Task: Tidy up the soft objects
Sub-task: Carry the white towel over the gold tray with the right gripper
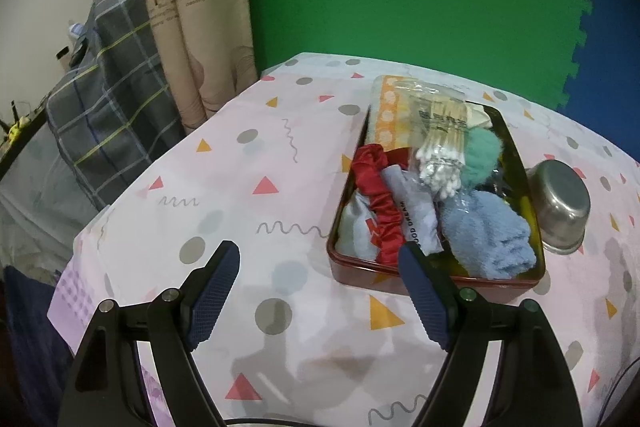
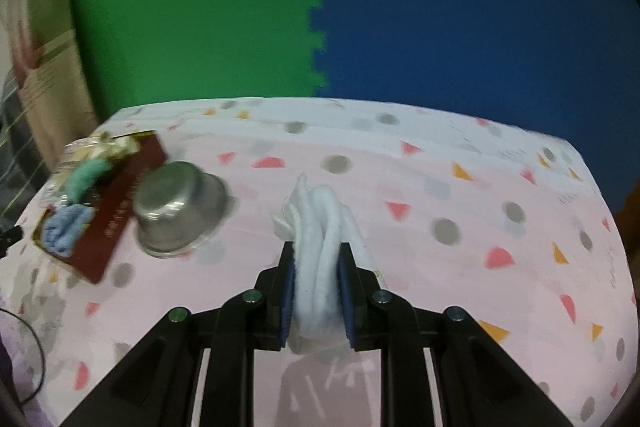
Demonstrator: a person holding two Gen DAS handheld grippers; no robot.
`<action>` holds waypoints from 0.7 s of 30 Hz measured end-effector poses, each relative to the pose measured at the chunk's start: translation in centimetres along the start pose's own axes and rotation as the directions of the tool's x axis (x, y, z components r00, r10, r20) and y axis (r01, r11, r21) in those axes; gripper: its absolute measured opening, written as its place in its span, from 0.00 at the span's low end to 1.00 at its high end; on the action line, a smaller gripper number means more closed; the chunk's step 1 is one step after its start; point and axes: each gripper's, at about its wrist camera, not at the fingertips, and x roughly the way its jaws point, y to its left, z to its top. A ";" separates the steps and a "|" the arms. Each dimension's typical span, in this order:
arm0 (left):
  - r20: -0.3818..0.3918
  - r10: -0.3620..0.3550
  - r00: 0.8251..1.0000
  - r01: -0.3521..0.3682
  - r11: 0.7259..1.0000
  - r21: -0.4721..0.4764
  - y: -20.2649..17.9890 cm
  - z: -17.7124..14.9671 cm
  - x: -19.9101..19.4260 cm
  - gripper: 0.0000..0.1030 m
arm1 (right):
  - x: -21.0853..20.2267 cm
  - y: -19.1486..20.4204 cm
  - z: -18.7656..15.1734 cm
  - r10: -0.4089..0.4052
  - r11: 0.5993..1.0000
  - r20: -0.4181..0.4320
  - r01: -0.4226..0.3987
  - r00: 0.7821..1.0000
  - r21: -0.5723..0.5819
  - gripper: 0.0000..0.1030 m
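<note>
Left wrist view: our left gripper (image 1: 320, 263) hovers over the tablecloth (image 1: 240, 187) with its fingers wide apart and nothing between them. Just ahead, the red tin (image 1: 400, 277) already holds a blue fluffy cloth (image 1: 484, 235), a red scrunchie (image 1: 380, 203), a green puff (image 1: 480, 159) and a pack of cotton swabs (image 1: 440, 155). An upturned steel bowl (image 1: 560, 207) sits beside it.

Right wrist view: our right gripper (image 2: 316, 287) is clamped on a folded white cloth (image 2: 320, 227), held above the table, well apart from the tin. We judge the task nearly complete; this cloth remains to be placed.
</note>
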 end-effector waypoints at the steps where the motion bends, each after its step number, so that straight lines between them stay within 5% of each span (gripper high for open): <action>1: 0.001 0.000 1.000 0.000 1.000 -0.007 0.1 0.0 0.0 0.77 | 0.0 1.0 0.3 0.016 1.000 0.003 -0.016 1.000 -0.013 0.19; 21: -0.002 0.029 1.000 -0.029 1.000 -0.011 1.1 0.1 0.3 0.77 | 1.3 18.9 4.3 0.289 0.937 -0.011 -0.285 0.957 -0.200 0.19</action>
